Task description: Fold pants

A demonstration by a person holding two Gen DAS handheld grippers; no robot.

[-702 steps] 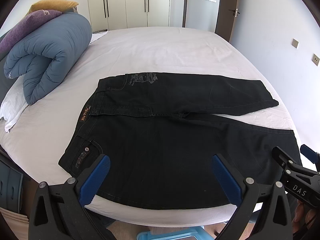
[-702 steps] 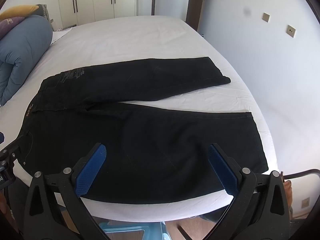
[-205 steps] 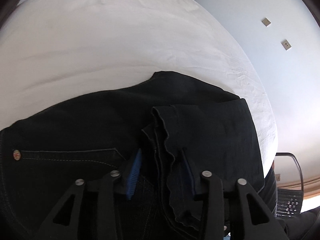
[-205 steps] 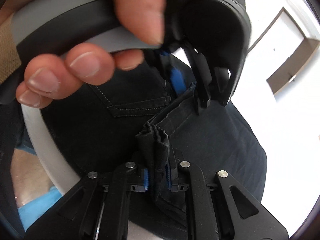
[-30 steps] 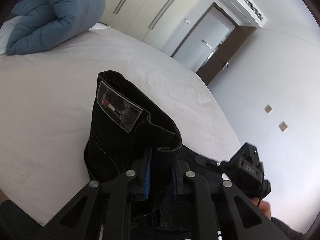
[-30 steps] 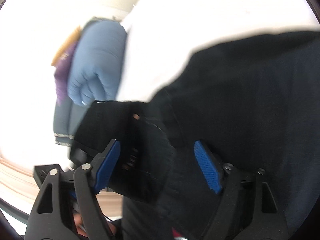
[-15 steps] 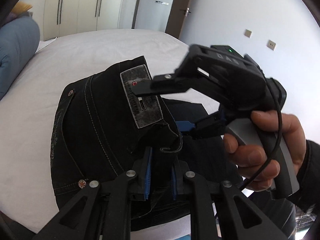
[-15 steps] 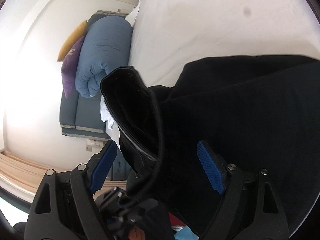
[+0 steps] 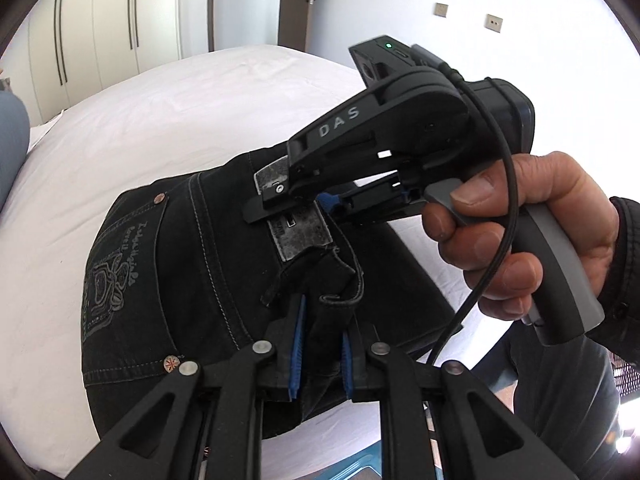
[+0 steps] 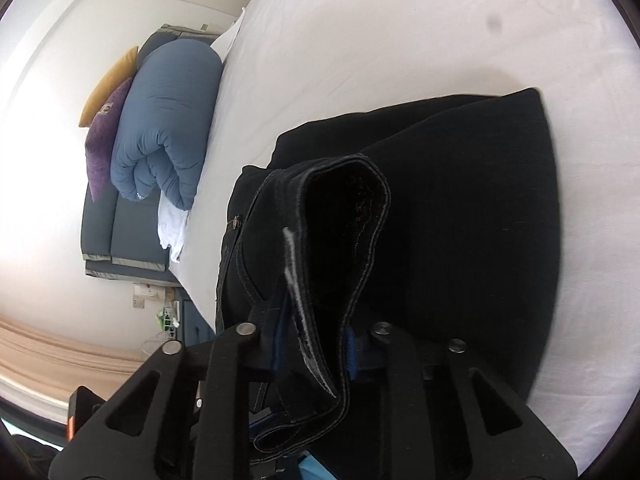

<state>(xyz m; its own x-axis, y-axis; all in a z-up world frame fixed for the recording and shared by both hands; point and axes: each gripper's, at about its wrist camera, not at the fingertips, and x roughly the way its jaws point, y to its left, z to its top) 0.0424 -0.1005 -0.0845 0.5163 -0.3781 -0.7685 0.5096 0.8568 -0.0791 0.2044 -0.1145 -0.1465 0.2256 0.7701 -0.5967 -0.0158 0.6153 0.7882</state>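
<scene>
Now, left tongs (image 9: pixel 320 354): clamped on a bunched waistband fold of the black pants (image 9: pixel 160 264).
Right tongs (image 9: pixel 280 200): closed on the waistband at the grey label patch (image 9: pixel 298 228), just ahead of the left tongs.
Pants: folded on the white bed (image 9: pixel 140 112), waistband lifted.
Blue duvet (image 10: pixel 168 120): far left of the right tongs.

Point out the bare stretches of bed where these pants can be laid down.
Bare white bed runs from the pants to the wardrobe doors. In the right wrist view, sheet also lies open between the pants and the rolled blue duvet. It is crowded at the waistband, where left gripper and right gripper both clamp denim.
</scene>
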